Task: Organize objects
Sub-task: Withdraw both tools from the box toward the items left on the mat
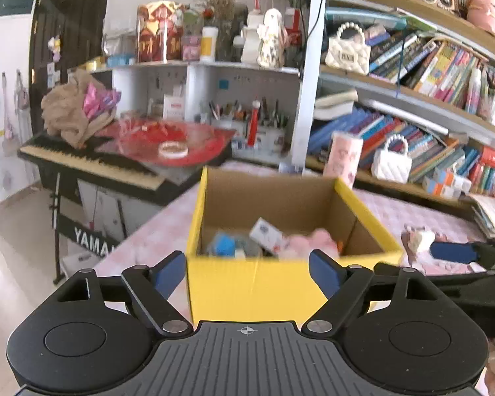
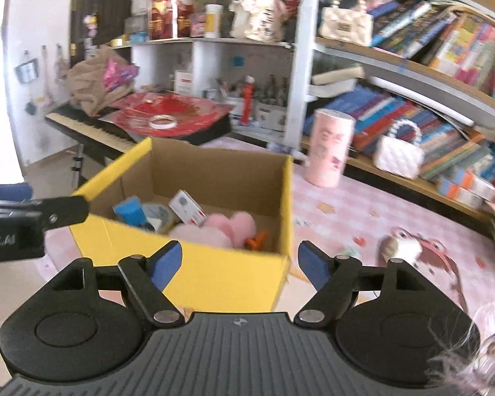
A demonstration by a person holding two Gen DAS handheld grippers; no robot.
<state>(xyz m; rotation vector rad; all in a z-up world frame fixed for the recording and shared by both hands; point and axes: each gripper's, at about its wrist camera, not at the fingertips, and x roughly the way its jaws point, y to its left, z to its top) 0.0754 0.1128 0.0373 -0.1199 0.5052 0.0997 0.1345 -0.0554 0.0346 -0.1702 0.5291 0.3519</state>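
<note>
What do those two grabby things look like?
Each hand-held gripper is black, with a ribbed grey plate bearing a small crosshair mark, two round black discs, silver pins on the linkages, and two blue pads at the tips. That goes for the left hand-held gripper and the right hand-held gripper. White lettering shows on the left one's side, seen from the right camera.

1. The box (image 2: 194, 277) is bright yellow outside and plain brown cardboard inside.
2. The tablecloth (image 2: 373, 217) is a pale pink-and-white check, printed with a cartoon figure in brown and red.
3. In the box lie a fluffy pink plush (image 2: 227, 227), a blue block (image 2: 130, 213), a white carton (image 2: 186, 211) with red marks and a small orange piece (image 2: 257, 241).
4. The tumbler (image 2: 328, 147) is pink with pictures.
5. The left gripper (image 1: 247, 272) and the right gripper (image 2: 239, 265) are black with blue pads.
6. The quilted handbag (image 2: 397, 156) is white with a pearl handle.
7. The piano (image 1: 92, 165) is black.
</note>
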